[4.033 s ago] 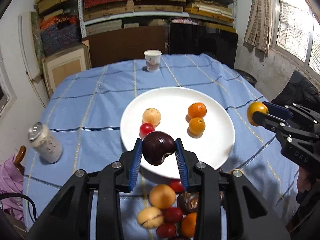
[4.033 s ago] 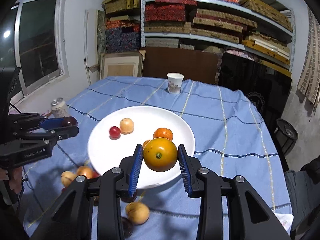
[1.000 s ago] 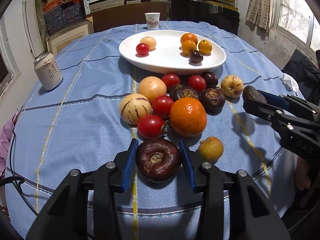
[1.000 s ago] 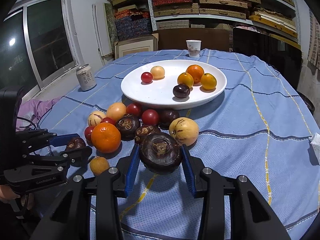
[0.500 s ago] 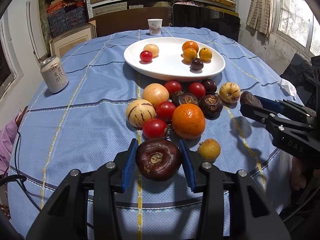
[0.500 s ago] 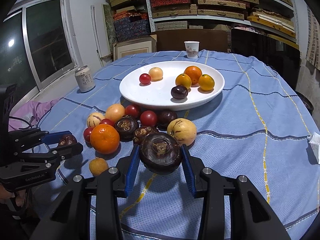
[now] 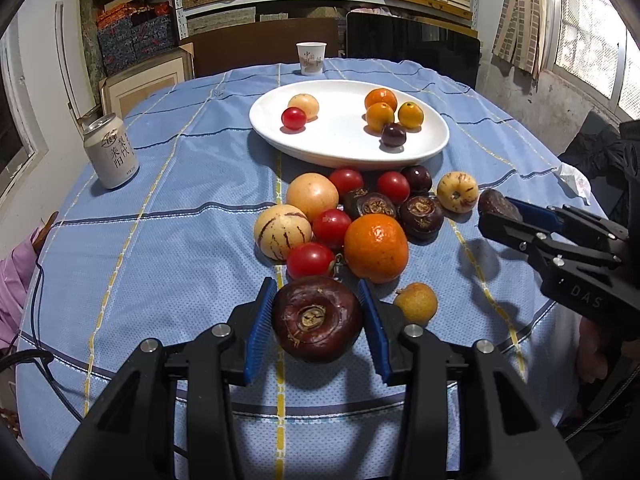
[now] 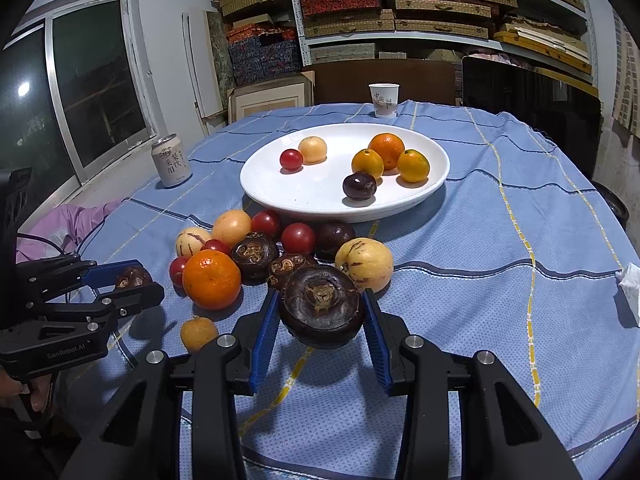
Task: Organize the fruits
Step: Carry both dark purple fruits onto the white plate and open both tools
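Near the bench's left edge stands a white drink can [image 7: 111, 151]. The left gripper [image 7: 317, 322] has its jaws clamped on a dark purple round mangosteen [image 7: 317, 323] above the near edge. Loose fruit lies mid-bench before the white oval plate [image 7: 340, 148]. The right gripper [image 8: 320, 322] clamps another dark mangosteen [image 8: 321, 306].

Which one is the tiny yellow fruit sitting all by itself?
Find the white plate, then the fruit pile on the blue cloth in front of it. Nearer than the big orange lies the small yellow fruit, alone, smaller than its neighbours and pear-like.
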{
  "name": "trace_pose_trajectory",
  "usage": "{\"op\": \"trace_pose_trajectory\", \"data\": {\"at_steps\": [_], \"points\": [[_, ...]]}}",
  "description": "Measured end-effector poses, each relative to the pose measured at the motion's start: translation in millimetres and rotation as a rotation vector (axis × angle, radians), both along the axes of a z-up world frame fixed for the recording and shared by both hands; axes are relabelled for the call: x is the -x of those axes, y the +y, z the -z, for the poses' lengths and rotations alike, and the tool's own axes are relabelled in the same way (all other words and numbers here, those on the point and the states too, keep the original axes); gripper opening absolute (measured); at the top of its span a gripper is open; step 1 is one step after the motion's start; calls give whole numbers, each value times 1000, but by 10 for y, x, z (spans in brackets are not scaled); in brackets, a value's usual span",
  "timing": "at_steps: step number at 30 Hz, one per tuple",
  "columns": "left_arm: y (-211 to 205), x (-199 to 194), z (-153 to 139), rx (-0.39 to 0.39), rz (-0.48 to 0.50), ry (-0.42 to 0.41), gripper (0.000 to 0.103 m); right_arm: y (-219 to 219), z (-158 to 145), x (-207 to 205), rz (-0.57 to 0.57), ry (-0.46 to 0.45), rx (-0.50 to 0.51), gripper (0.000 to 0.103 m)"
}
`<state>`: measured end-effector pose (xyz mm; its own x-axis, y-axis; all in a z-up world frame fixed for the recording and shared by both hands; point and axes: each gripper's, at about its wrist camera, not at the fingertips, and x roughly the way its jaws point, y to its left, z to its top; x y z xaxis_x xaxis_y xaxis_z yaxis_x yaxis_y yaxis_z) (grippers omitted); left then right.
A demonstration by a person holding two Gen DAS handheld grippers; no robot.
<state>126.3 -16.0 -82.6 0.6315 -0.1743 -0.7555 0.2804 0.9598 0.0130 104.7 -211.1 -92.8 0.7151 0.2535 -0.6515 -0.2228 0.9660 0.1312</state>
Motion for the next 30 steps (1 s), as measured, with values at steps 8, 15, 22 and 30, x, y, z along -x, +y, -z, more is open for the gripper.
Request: {"op": "trace_pose_trajectory", "data": {"at_steps": [8, 15, 22, 30], "points": [[8, -218, -375, 25, 20, -55, 41, -119, -259, -155, -6, 11, -35, 41], [-188, -862, -830, 46, 54, -93, 41, -278, -822, -739, 10, -71, 21, 41], [-491, -1642, -605, 23, 44, -10, 41, -147, -798, -1690, -3, -27, 66, 41], [-513, -2176, -53, 25, 6, 119, 41, 76, -419, -2420, -29, 53, 113, 41]]}}
